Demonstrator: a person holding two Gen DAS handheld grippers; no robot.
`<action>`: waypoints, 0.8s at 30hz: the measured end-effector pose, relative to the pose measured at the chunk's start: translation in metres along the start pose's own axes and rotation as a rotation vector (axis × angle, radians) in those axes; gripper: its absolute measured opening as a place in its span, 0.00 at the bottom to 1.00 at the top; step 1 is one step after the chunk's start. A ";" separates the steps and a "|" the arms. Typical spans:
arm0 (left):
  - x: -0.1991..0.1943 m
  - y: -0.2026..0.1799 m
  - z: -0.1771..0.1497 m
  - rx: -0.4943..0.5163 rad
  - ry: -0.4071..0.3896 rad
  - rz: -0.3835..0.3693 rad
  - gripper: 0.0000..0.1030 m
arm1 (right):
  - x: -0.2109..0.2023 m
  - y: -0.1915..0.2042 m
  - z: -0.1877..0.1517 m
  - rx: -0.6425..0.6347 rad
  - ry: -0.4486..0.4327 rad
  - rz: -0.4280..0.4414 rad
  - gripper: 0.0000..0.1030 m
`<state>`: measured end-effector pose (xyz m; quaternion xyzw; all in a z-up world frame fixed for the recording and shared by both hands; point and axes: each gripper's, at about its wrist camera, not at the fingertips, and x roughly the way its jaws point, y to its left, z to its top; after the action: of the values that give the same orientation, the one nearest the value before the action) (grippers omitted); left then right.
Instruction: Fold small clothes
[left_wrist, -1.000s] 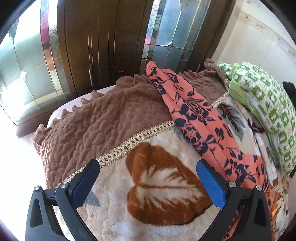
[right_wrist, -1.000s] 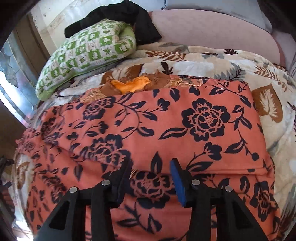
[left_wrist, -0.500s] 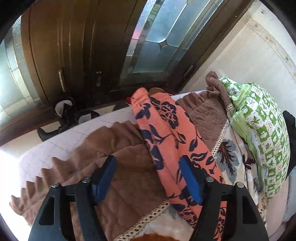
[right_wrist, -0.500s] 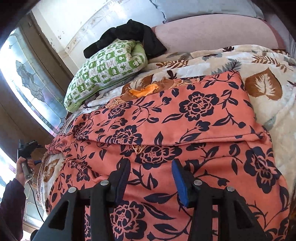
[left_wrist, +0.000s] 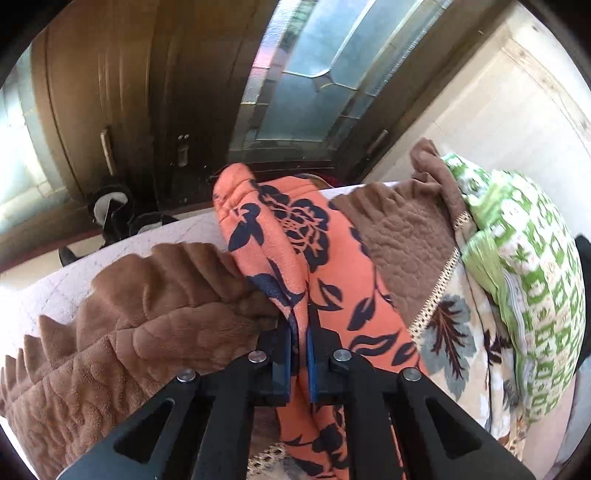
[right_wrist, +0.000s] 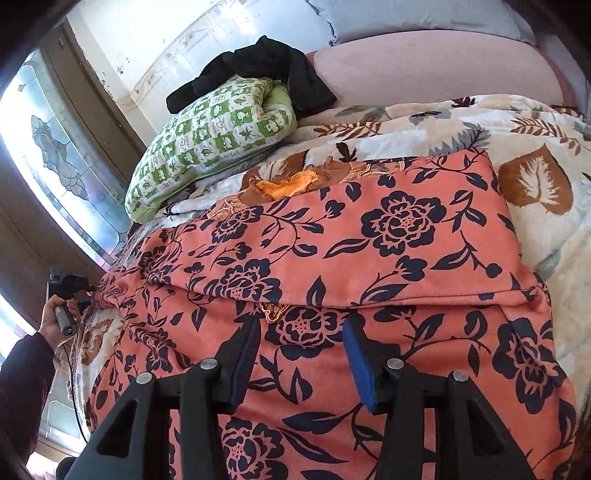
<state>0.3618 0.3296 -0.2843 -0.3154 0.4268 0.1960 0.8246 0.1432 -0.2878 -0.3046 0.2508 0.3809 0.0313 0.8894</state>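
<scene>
While my left tongs (left_wrist: 300, 350) pinch the orange floral garment (right_wrist: 369, 258) at its edge, my right tongs (right_wrist: 301, 354) hover half open, holding nothing. One fold is made (more remain, I think).

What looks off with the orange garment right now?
The orange floral garment isn't flat: its far end trails past the brown quilt's edge, bunched where the left gripper pinches it. An orange-trimmed brown cloth peeks from beneath.

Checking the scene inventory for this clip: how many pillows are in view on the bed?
1: the green-and-white pillow lies at the far side of the bed near the wall, beside the orange floral garment, with black clothing on top. Others may be hidden.
</scene>
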 end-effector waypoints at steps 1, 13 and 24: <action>-0.009 -0.007 0.000 0.032 -0.027 0.008 0.06 | -0.003 -0.003 0.002 0.014 -0.011 -0.008 0.49; -0.190 -0.199 -0.098 0.616 -0.212 -0.226 0.06 | -0.053 -0.079 0.026 0.367 -0.152 -0.009 0.49; -0.271 -0.359 -0.360 1.114 0.064 -0.614 0.41 | -0.113 -0.157 0.033 0.547 -0.309 -0.058 0.54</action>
<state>0.2141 -0.1926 -0.0911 0.0469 0.3795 -0.3103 0.8703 0.0649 -0.4666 -0.2847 0.4716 0.2424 -0.1361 0.8368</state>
